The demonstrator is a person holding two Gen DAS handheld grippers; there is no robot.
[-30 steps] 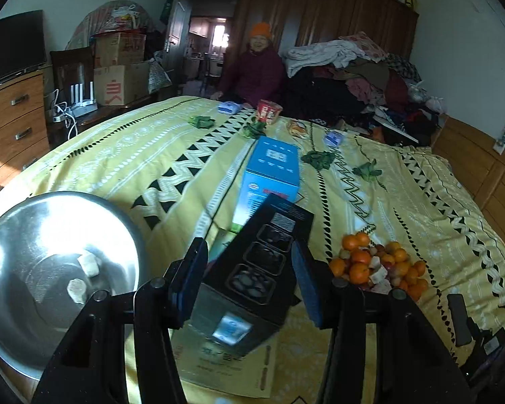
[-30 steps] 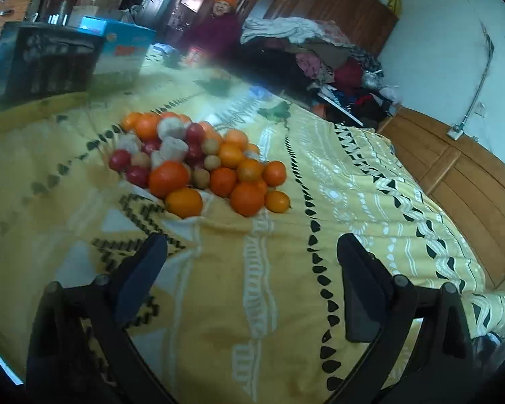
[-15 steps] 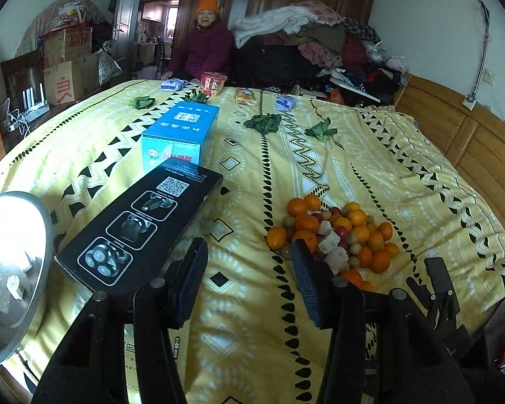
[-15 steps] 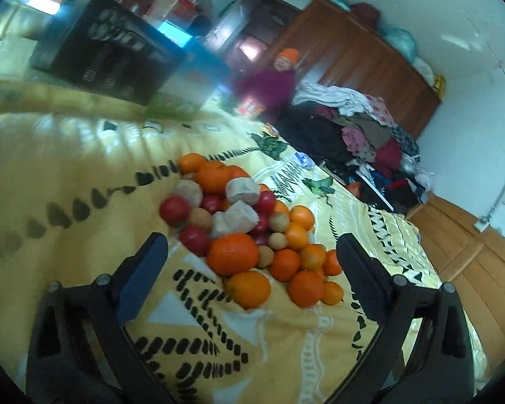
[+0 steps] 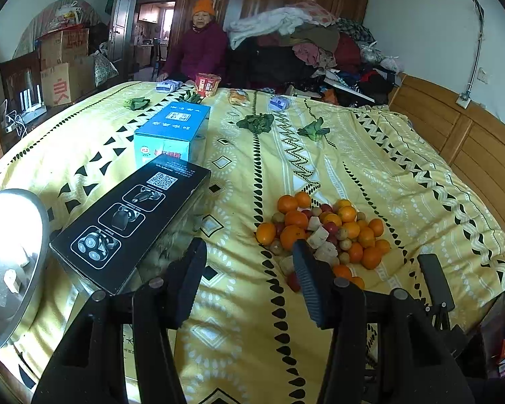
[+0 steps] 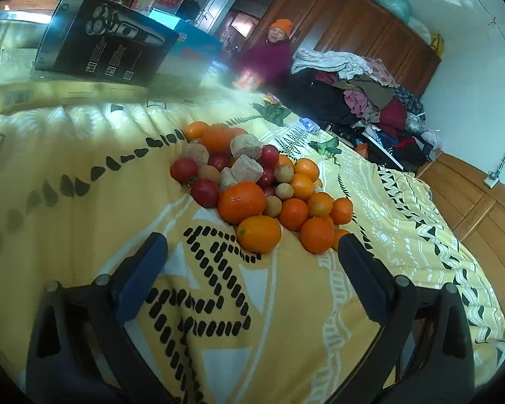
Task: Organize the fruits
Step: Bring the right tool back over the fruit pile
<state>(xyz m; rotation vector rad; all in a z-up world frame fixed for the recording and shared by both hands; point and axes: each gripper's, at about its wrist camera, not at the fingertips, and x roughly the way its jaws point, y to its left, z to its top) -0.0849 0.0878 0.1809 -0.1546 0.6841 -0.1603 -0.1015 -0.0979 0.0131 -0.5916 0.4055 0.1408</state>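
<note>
A pile of fruit (image 5: 323,232) lies on the yellow patterned bedspread: oranges, small red and brown fruits and several pale cubes. My left gripper (image 5: 249,271) hovers just left of the pile's near edge. Its jaws are opening and nothing is between them. In the right wrist view the same pile (image 6: 252,181) sits straight ahead. My right gripper (image 6: 252,259) is open, and the nearest orange (image 6: 259,234) lies just beyond its fingertips, untouched. A steel bowl (image 5: 33,222) at the far left holds a couple of pale cubes.
A black shaver box (image 5: 131,215) rests on a flat beige carton between bowl and fruit, with a blue box (image 5: 171,134) behind it. Leafy greens (image 5: 256,123) and small packets lie farther up the bed. A person (image 5: 202,47) sits at the far end. A wooden headboard (image 5: 471,155) borders the right.
My left gripper swung right, off the black box and toward the fruit, and its jaws spread a little. My right gripper dropped closer to the pile, which now looms larger.
</note>
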